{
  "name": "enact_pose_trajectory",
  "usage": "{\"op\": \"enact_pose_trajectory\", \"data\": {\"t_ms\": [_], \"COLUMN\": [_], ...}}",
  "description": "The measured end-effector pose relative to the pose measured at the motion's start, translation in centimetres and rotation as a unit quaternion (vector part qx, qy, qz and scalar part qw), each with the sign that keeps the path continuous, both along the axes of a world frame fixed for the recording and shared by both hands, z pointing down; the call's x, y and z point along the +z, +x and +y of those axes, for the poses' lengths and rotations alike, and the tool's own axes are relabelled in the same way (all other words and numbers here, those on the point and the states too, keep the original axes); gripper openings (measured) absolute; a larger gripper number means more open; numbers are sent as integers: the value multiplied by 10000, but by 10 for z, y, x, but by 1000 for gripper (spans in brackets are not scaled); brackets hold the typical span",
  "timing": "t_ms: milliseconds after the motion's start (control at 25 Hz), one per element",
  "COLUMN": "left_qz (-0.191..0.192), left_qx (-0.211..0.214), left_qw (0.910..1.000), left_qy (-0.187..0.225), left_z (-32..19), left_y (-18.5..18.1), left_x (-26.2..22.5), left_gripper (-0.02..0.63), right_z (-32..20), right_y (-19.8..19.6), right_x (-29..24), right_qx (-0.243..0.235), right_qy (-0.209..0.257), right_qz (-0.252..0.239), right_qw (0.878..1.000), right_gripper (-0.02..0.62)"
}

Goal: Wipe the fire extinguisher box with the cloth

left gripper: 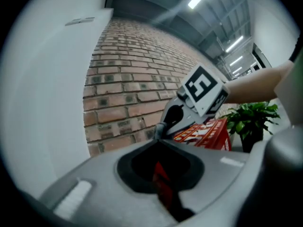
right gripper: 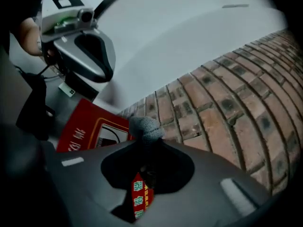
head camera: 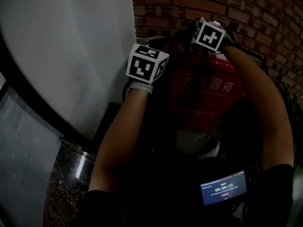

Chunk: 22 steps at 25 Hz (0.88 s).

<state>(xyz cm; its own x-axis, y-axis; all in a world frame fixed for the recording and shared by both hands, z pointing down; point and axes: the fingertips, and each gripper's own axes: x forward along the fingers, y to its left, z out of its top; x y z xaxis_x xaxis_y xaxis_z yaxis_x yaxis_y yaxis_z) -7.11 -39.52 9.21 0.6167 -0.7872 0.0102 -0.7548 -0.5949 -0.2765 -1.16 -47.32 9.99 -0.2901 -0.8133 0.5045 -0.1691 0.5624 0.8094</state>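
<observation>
The red fire extinguisher box [head camera: 208, 93] with white characters stands against a brick wall [head camera: 246, 8]. My right gripper [right gripper: 144, 138] is shut on a tuft of grey cloth [right gripper: 145, 128], held at the box's top by the bricks. In the left gripper view that right gripper [left gripper: 196, 103] shows ahead, cloth [left gripper: 160, 126] at its tip, above the box [left gripper: 208, 134]. My left gripper [left gripper: 157, 138] has its jaws together with nothing seen between them. In the head view it [head camera: 147, 63] hovers at the box's upper left corner and the right gripper [head camera: 208, 34] over the top. Both tips are hidden there.
A white wall [head camera: 71, 56] runs along the left of the box. A green potted plant [left gripper: 251, 119] stands to the box's right. A small lit screen [head camera: 222, 188] sits low on my chest. A glass panel and speckled stone floor [head camera: 61, 183] lie at the lower left.
</observation>
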Motion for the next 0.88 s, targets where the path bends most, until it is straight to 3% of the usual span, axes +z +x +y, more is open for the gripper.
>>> {"op": "enact_pose_trajectory", "data": {"t_ms": [200,400,720,880], "left_qz": [18,-90,-80,-72], "left_qx": [76,84,103,109], "left_qw": [9999,9997,9995,9993], "left_qy": [-128,-191,-295,-347], "left_z": [-14,-23,-22,-13], "left_y": [-1,-5,-3,0], "left_x": [10,27,41,45], "left_gripper": [3,3,3,3], "right_z": [-55,-74,-50,-29], "right_y": [18,14,2,-7], "right_x": [18,47,61,59], "right_qx": [425,372,147,-97], "right_qy": [-324,-725,-1268,-1270], "right_qz": [142,244,69,-24], "right_qw": [9985,9964,9918,9919], "right_gripper": [48,48,40,40]}}
